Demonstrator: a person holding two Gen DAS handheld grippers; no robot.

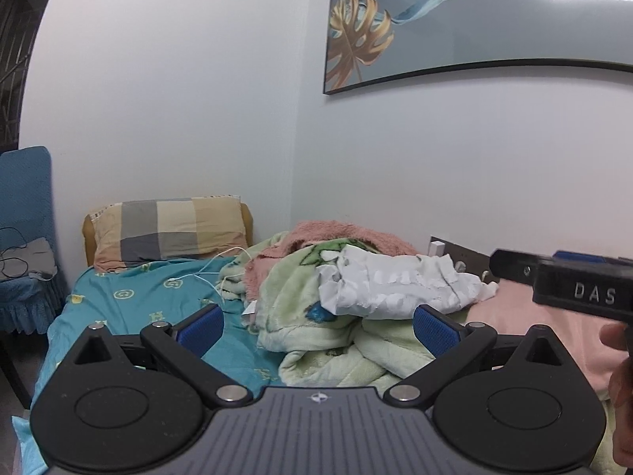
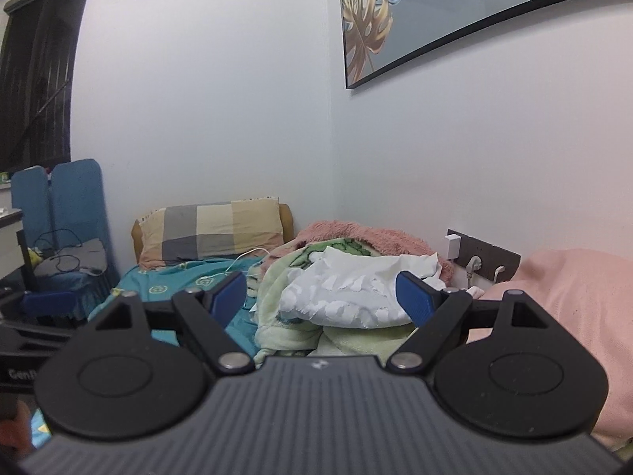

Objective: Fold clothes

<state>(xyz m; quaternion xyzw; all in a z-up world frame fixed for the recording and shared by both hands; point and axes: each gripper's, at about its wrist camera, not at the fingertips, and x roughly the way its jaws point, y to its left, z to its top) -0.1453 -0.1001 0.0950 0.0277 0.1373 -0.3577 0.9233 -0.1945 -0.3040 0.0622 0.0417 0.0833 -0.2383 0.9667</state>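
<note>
My left gripper [image 1: 318, 326] and right gripper [image 2: 322, 295] both hang wide open and empty — nothing folded yet, I judge — with the crumpled white garment [image 1: 403, 285] lying farther off atop the green blanket [image 1: 316, 340].

The white garment [image 1: 399, 285] hides part of the green blanket [image 1: 300, 316]; the picture's edge cuts off the wall painting [image 2: 455, 12].

Both wrist views low over bed [image 1: 130, 304], facing headboard wall at 12 o'clock. Shared: pillow [image 1: 168, 227], white garment [image 1: 399, 285] on blanket heap, picture [image 1: 474, 19]. Left view nearer heap; right hand-held gripper [image 1: 573, 289] at its 3 o'clock.
</note>
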